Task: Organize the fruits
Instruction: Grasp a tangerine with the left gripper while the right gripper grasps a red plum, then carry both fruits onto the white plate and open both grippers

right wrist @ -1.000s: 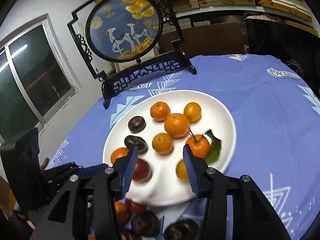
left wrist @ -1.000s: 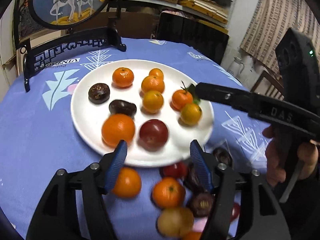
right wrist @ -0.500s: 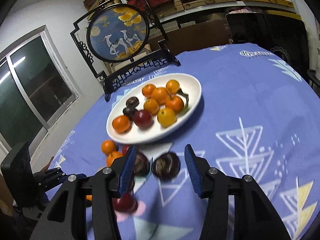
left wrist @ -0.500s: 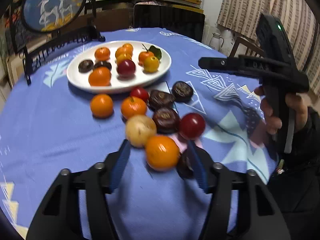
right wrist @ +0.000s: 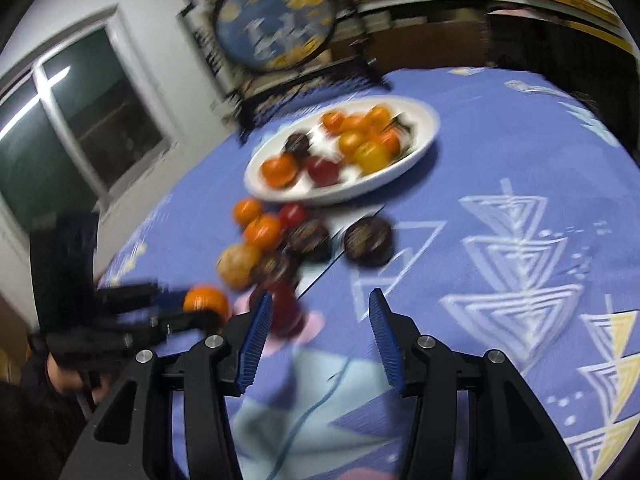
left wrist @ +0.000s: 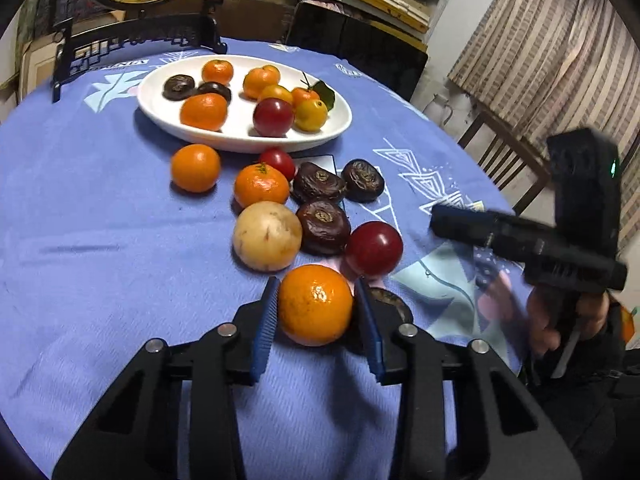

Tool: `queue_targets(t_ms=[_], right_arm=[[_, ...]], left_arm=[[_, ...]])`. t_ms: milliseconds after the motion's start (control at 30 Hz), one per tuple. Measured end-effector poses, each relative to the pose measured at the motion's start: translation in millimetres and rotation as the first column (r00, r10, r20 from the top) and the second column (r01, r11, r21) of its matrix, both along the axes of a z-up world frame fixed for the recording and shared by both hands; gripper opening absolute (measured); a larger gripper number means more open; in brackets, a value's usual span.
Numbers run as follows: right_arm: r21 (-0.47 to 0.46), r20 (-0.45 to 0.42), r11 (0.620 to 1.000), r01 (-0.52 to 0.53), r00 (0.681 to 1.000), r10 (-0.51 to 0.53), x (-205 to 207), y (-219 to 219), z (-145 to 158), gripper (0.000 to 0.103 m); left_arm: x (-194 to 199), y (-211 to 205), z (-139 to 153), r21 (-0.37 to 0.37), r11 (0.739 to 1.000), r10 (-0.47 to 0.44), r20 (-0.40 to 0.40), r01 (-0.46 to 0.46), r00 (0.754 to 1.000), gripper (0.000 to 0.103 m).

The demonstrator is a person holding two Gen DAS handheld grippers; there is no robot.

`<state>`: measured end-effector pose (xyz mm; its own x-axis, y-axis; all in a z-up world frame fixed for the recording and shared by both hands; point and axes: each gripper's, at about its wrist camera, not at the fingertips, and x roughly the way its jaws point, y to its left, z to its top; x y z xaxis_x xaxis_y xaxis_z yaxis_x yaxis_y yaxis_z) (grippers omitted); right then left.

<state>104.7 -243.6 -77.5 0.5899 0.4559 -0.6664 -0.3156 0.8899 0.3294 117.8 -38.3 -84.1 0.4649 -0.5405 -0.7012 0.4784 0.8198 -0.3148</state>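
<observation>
Left tongs [left wrist: 316,320] bracket the orange [left wrist: 315,304], contact unclear, half-hiding a dark fruit [left wrist: 394,304]; right tongs [right wrist: 320,330] gape wide, view blurred.

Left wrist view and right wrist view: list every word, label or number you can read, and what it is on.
"VINTAGE": printed on the tablecloth beyond the white plate. It is small and upside down, so this is a probable reading.
Right wrist view: motion-blurred, nothing readable.
No other readable text in either view.

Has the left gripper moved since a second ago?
Yes. The left gripper has pulled back from the white oval plate, toward the table's near edge, and now brackets a loose orange mandarin.
</observation>
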Motion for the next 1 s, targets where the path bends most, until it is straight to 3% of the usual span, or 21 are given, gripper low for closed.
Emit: queue_targets(t_ms=[133, 300, 367, 500, 767, 1000], right_arm=[[-0.027, 0.007, 0.997, -0.073, 0.997, 0.074, -3, 24, -1, 0.050], [-0.076, -0.020, 0.994, -0.076, 0.997, 0.075, 12, 43, -9, 0.050], [-0.079, -0.044, 0.994, -0.080, 0.996, 0.077, 16, 47, -15, 0.040], [-0.068, -0.029, 0.995, -0.068, 0.997, 0.066, 14, 45, -15, 0.037], [0.015, 0.051, 0.999, -0.031, 0.998, 0.030, 9, 17, 17, 0.037], [0.051, 0.099, 0.999, 0.016, 0.995, -0.021, 43, -9, 53, 0.037]], left_arm=[[-9, 16, 8, -0.024, 0.999, 0.037, 0.028, -0.037, 0.999, 0.037], [-8, 23, 7, -0.022, 0.998, 0.053, 0.019, -0.053, 0.998, 0.037], [-8, 25, 7, -0.024, 0.998, 0.055, 0.017, -0.054, 0.998, 0.037], [-7, 28, 6, -0.030, 0.998, 0.056, 0.017, -0.056, 0.998, 0.037], [-2, 25, 19, -0.045, 0.998, 0.053, 0.050, -0.051, 0.997, 0.037], [37, 3, 54, -0.031, 0.999, 0.015, 0.127, -0.011, 0.992, 0.037]])
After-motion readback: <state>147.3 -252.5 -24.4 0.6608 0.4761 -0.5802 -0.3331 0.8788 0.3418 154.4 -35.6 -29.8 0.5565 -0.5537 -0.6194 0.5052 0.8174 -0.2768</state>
